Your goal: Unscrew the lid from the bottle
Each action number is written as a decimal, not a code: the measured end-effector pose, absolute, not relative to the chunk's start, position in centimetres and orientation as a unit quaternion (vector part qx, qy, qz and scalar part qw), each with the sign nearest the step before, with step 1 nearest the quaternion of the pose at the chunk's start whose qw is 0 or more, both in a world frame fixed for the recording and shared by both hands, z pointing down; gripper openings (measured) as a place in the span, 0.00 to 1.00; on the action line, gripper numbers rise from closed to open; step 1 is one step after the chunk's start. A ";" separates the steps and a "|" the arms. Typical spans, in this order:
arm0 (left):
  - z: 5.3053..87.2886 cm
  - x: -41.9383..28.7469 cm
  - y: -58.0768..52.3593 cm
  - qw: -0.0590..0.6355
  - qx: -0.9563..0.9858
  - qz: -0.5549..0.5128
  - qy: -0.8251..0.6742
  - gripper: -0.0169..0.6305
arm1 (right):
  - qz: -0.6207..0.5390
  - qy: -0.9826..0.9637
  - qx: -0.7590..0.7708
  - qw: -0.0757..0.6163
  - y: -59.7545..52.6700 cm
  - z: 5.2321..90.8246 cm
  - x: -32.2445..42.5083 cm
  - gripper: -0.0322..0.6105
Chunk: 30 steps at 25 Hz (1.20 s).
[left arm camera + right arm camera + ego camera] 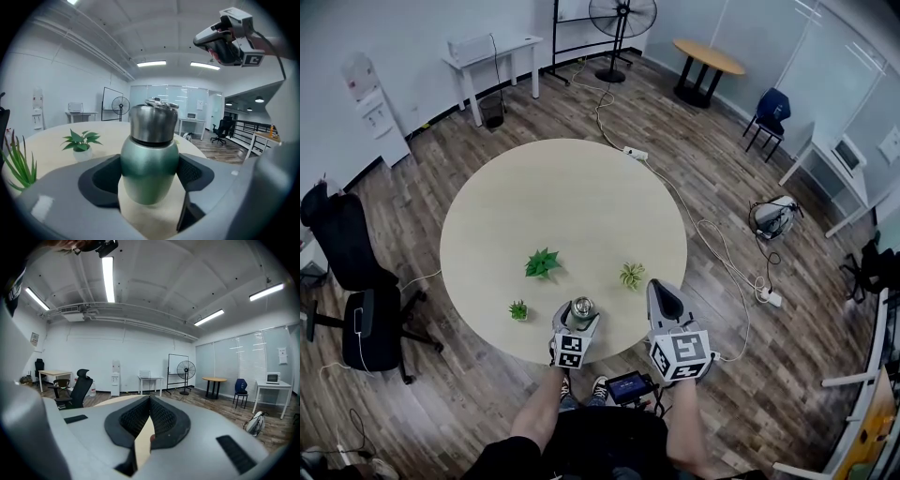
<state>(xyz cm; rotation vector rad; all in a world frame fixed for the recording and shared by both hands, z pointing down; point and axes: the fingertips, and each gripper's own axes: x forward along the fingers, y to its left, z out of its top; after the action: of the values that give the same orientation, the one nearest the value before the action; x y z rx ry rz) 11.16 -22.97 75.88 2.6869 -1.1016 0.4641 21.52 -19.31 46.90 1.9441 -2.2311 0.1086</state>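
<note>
Shows a round counter (572, 187) in mid frame of the head view, with a green bottle (150, 168) upright near its lower edge, a little left of centre. Finds the steel lid (153, 123) on the bottle's neck, not yet off. Has the left hand-held gripper (578, 322) reaching in from the lower edge and set wide around the bottle's body, a black pad against each side, gripping it below the shoulder. Places the right hand-held gripper (665, 292) just right of the bottle, over the counter's lower right rim, apart from bottle and lid. In its own view, has the jaws pressed together with nothing between them, only a strip of counter showing below. Counts three small potted plants: the largest (543, 263) above and left of the bottle, a pale one (632, 275) above and right of it, the smallest (518, 310) just left of it near the rim. Leaves all three clear of both grippers.
</note>
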 end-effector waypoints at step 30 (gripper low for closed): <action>47.7 7.7 -23.0 0.022 0.924 0.149 -0.353 0.59 | 0.034 -0.793 0.608 -0.029 -20.4 42.4 17.8 0.06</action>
<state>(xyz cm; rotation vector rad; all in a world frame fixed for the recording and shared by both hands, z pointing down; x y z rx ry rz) 7.71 -23.05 47.69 2.8623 -1.0931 0.4611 17.76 -20.43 42.42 1.9447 -2.5385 0.1089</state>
